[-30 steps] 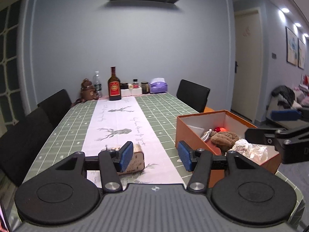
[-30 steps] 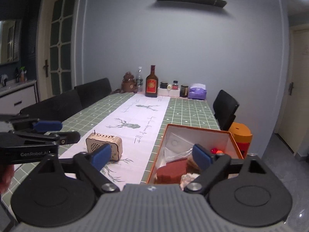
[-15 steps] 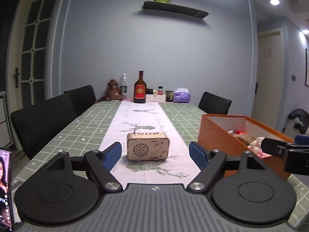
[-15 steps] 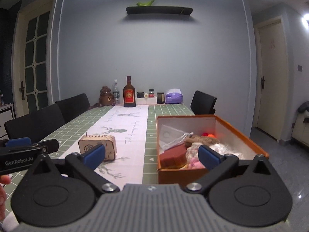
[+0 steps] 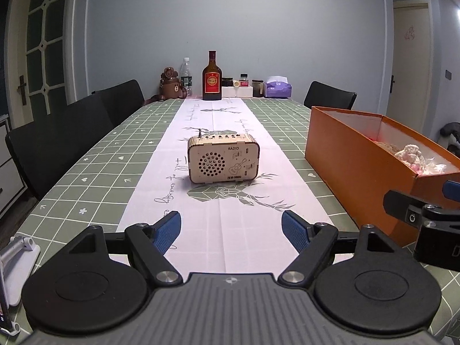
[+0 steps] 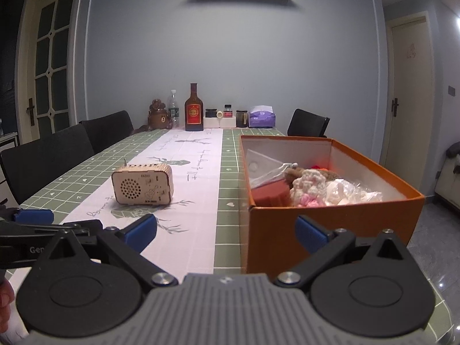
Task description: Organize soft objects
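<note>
An orange box (image 6: pixel 330 224) stands at the table's right side and also shows in the left wrist view (image 5: pixel 350 166). It holds soft things: a cream and pink knitted toy (image 6: pixel 309 187), a brown plush (image 6: pixel 299 172), a dark red block (image 6: pixel 271 194) and clear bags (image 6: pixel 350 191). My right gripper (image 6: pixel 225 231) is open and empty, just short of the box's near wall. My left gripper (image 5: pixel 231 230) is open and empty over the white runner, near the table's front edge. The right gripper's finger (image 5: pixel 414 210) shows at the right of the left wrist view.
A wooden radio (image 5: pixel 222 159) stands on the runner (image 5: pixel 212 132) mid-table. A bottle (image 5: pixel 212 77), jars, a tissue pack (image 5: pixel 277 86) and a brown bear flask (image 5: pixel 169 84) line the far end. Black chairs (image 5: pixel 57 143) stand along the left. A phone stand (image 5: pixel 17 261) is at front left.
Both grippers have drawn back toward the table's near edge and levelled. The left gripper's jaws have opened wider. The radio now lies farther ahead of it.
</note>
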Motion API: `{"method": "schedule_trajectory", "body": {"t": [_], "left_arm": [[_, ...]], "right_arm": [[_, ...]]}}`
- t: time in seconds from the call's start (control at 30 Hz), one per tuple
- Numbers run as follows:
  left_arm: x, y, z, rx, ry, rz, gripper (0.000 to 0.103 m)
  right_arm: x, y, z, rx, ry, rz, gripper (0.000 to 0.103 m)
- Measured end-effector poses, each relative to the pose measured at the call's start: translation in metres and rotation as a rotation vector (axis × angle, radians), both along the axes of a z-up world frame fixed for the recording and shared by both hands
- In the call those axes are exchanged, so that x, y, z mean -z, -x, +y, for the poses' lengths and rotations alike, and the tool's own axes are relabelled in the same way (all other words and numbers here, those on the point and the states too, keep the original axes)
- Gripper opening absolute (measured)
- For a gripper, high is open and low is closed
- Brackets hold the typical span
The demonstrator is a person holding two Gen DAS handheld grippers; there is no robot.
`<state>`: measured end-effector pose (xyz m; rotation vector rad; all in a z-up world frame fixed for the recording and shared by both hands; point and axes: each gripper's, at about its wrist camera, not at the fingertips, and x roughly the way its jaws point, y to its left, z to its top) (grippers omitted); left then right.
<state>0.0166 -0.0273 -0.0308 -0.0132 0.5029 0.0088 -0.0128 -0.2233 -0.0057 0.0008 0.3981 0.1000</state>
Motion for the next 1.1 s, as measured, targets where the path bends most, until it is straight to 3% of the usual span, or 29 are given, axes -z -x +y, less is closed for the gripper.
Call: {"method": "schedule_trajectory", "body": {"t": [1.1], "left_arm": [[-0.0044, 0.0025, -0.0011, -0.02, -0.019, 0.006, 0.093]], "right_arm": [[0.0026, 0.0021, -0.0024, -0.031, -0.018, 0.01, 0.1]]}}
